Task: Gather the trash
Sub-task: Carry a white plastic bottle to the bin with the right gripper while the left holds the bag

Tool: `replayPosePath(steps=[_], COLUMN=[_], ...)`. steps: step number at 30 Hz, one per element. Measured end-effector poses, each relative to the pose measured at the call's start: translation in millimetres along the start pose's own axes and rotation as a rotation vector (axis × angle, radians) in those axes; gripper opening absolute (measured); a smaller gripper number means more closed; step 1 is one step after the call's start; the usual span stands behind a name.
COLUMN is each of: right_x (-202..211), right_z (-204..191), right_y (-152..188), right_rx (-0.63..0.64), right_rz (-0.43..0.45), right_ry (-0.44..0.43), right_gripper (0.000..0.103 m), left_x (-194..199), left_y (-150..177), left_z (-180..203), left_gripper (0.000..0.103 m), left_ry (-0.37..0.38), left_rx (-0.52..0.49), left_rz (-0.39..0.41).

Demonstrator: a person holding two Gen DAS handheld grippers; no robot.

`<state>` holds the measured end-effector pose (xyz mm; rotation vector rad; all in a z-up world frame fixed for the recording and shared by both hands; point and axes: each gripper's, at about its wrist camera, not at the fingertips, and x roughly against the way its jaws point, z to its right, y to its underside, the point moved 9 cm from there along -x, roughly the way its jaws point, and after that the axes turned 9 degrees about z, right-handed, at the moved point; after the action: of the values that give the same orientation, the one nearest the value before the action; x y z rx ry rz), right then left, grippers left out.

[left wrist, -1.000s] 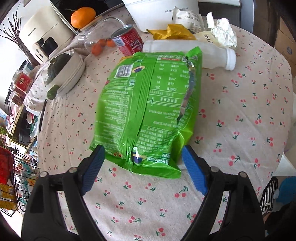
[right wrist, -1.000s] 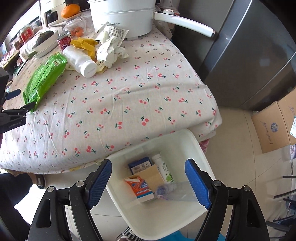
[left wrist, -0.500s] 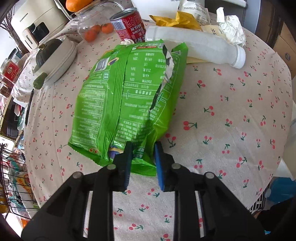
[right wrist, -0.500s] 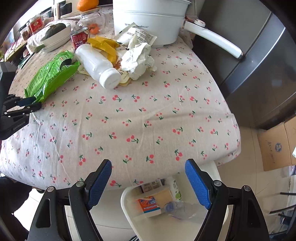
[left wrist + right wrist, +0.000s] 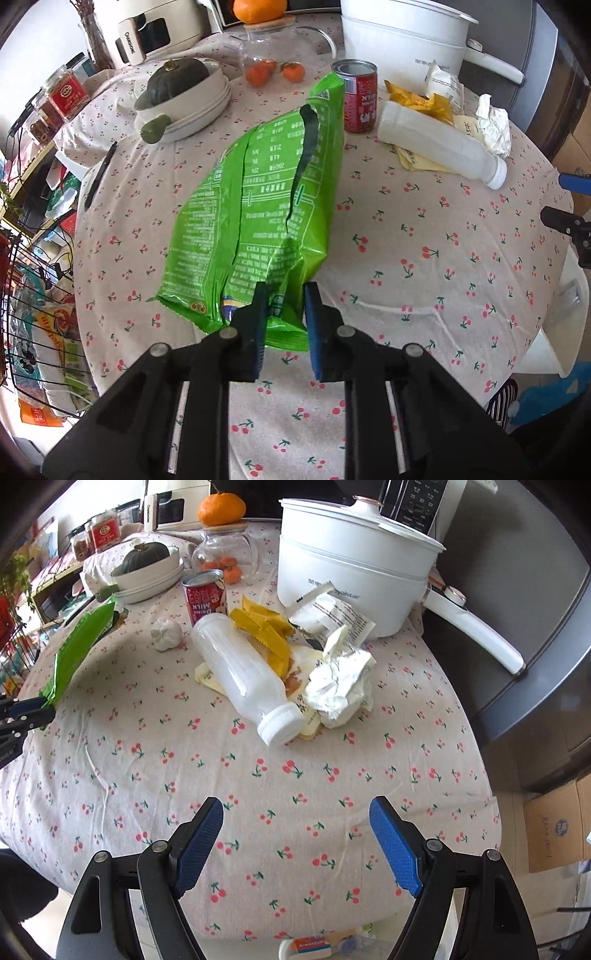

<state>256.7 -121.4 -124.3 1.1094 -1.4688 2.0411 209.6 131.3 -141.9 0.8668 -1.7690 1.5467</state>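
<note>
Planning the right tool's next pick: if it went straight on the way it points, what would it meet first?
Probably the white plastic bottle, lying cap toward the open right tool; only bare cherry-print tablecloth lies between, though depth is uncertain.

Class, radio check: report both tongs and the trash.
Left tongs shut on green bag, far end lifted. Right tongs open, empty. White bottle, wrappers on table. Nothing blocking.

L gripper [image 5: 282, 317]: jaws nearly closed, pinching near edge of green bag [image 5: 258, 221], bag's near end raised. R gripper [image 5: 295, 849]: jaws wide apart, nothing between the blue pads [image 5: 393, 849], held level over tbl edge.
</note>
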Motion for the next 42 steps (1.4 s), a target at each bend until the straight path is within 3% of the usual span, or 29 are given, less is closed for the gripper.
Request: replayPosePath(steps=[6, 20, 22, 26, 28, 30, 33, 35, 36, 37, 42], right_x=[-17.1, -75.5, -79.1, -77.7, -73.6, -68.3, -59.0, -55.0, -50.0, -45.2, -51.2], right_z=[-35.5, -26.0, -23.2, -19.6, -21.5, -26.1, -32.2, -30.1, -27.6, -23.2, -13.9], right_y=[-27.5, -15.0, -12.5, -11.4, -11.2, -9.5, -4.5, -4.3, -3.8, -3.4, -17.3], right_rx=[0.094, 0.104, 0.086, 0.052, 0.043, 0.052, 0.075, 0.078, 0.081, 0.083, 0.052], right_rz=[0.084, -0.004, -0.016, -0.018, -0.018, -0.022, -0.027, -0.018, -0.004, 0.014, 0.047], right_ry=[-0.065, 0.030, 0.017, -0.020, -0.052, -0.079, -0.106, -0.100, -0.086, -0.075, -0.077], right_gripper=[0.081, 0.069, 0.053, 0.036, 0.021, 0.018, 0.020, 0.033, 0.049, 0.058, 0.059], left_x=[0.8, 1.0, 1.1, 1.0, 1.1, 0.7, 1.1, 1.1, 1.1, 0.6, -1.0], left_y=[10.2, 18.6, 18.3, 18.3, 18.5, 19.1, 19.8, 19.6, 19.7, 19.6, 18.1], left_z=[-25.1, -33.1, -33.2, -32.0, -31.1, -30.1, -29.4, -29.1, -28.4, -27.8, -28.0], left_gripper=[0.021, 0.021, 0.021, 0.021, 0.021, 0.021, 0.021, 0.021, 0.021, 0.021, 0.021], left_ry=[-0.016, 0.001, 0.004, 0.006, 0.011, 0.014, 0.018, 0.021, 0.023, 0.024, 0.032], left_rx=[0.056, 0.068, 0.069, 0.069, 0.067, 0.064, 0.065, 0.064, 0.062, 0.060, 0.063], left_rz=[-0.005, -0.020, -0.020, -0.020, -0.022, -0.024, -0.026, -0.026, -0.026, -0.027, -0.029])
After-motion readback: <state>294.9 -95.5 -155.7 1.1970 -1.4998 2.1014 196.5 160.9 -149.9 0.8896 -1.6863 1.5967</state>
